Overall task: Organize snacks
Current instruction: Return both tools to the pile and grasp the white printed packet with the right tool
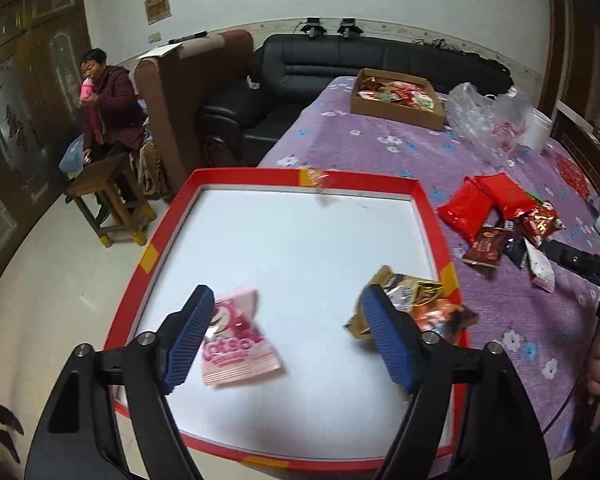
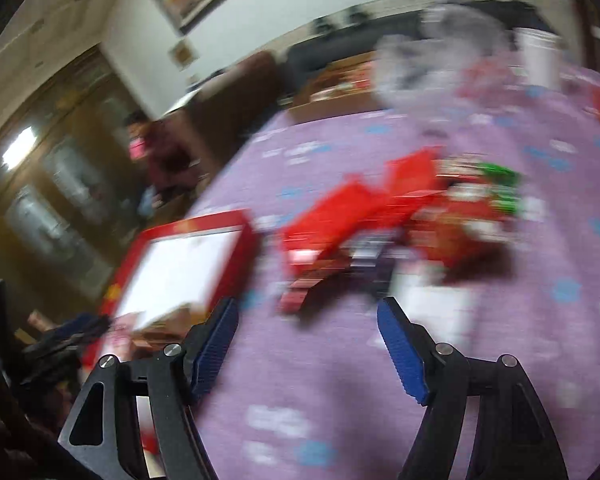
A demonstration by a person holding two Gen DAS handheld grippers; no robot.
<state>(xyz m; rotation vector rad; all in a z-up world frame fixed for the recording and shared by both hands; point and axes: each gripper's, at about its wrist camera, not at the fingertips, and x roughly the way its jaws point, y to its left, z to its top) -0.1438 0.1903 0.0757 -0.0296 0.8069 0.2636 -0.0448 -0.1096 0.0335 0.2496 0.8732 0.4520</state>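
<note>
Left gripper [image 1: 286, 332]: jaws spread wide and holding nothing, hovering above the near part of the tray.
Tray [image 1: 428, 216]: red-rimmed with a white floor, lying on the table at its left edge.
Pink pack [image 1: 236, 344]: flat on the tray floor, just right of the left finger; it looks slightly blurred.
Brown pack [image 1: 416, 304]: in the tray's near right corner, against the red rim, partly behind the right finger.
Right gripper [image 2: 306, 344]: jaws released, nothing between them, over bare cloth short of the pile; this view is badly smeared, so detail there is uncertain.
Snack pile [image 1: 500, 220]: red, dark brown and white packs heaped on the cloth, right of the tray and apart from it.
Cloth [image 1: 380, 144]: purple with small flowers, covering the table.
Box [image 1: 396, 98]: cardboard, open, filled with packets, at the far side of the table.
Plastic bag [image 1: 488, 116]: clear, crumpled, just right of the box.
</note>
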